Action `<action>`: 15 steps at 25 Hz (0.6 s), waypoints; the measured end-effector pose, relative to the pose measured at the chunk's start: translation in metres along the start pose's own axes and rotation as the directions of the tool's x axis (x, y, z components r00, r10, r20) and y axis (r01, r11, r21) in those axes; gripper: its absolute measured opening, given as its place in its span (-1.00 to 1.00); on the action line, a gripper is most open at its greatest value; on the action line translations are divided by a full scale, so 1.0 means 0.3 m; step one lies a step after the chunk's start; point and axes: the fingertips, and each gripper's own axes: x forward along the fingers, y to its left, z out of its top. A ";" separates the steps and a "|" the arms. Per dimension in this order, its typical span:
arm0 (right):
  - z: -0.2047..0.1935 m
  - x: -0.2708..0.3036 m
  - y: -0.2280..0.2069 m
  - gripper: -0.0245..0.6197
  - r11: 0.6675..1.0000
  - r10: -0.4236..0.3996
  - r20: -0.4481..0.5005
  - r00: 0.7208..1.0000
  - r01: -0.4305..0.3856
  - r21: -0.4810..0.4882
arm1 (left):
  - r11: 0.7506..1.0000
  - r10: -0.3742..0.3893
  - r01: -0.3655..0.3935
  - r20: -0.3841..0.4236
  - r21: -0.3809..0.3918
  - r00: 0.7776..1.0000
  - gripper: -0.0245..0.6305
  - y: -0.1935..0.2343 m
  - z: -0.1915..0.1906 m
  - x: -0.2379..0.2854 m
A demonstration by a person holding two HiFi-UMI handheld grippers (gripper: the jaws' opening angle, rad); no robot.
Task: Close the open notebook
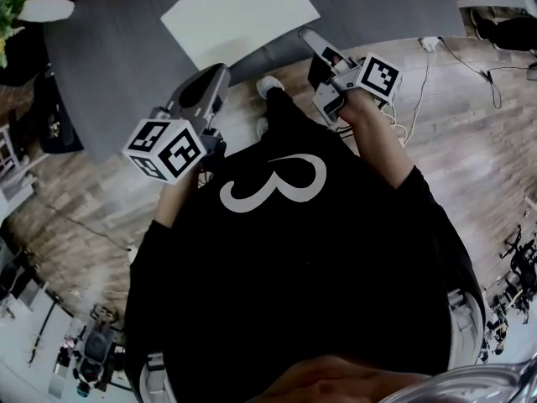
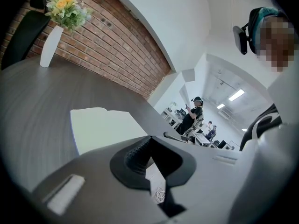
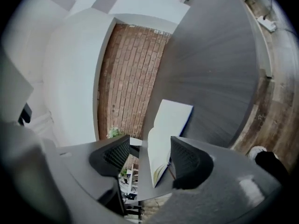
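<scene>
White pages of the notebook (image 1: 239, 15) lay spread face up on the grey worktop (image 1: 109, 74), in the upper middle of the head view, close to the worktop's near edge. Both halves were flat or nearly so, with the spine running between them, so the book was fully open and nothing of the closing had been done.

The right gripper (image 1: 321, 50) was in the upper right of centre in the head view, just off the notebook's lower right corner and apart from it. In its own view the jaws stood wide, and the notebook showed in the gap between them, farther off on the worktop. The pads pressed on nothing.

The left gripper (image 1: 216, 78) was left of centre in the head view, over the near edge of the worktop and below the notebook's lower left corner, clear of the paper. In its own view its tips met and nothing was between them.

By my reading the whole task was left to do: one gripper had to reach an outer edge of the book, take or lift that half, and fold it over onto the other. The wide right gripper looked the better placed for that. Whether the left gripper would steady the book could not be told.
</scene>
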 end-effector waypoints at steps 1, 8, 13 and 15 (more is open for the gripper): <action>0.001 0.004 -0.018 -0.08 1.000 -0.016 0.003 1.000 0.016 0.023 | 1.000 0.001 -0.001 -0.002 0.001 1.000 -0.89 0.005 0.001 0.000; -0.001 0.029 -0.084 0.04 0.990 -0.105 0.009 0.994 0.104 0.098 | 1.000 0.006 -0.006 0.016 -0.014 1.000 -0.89 0.032 0.010 -0.003; 0.012 0.041 -0.135 0.07 0.975 -0.165 0.006 0.986 0.162 0.154 | 1.000 0.020 -0.020 0.020 -0.023 1.000 -0.89 0.049 0.018 0.012; -0.008 0.048 -0.136 0.03 0.969 -0.186 0.002 0.982 0.184 0.165 | 0.999 0.026 -0.026 0.022 -0.028 0.999 -0.89 0.054 0.015 -0.007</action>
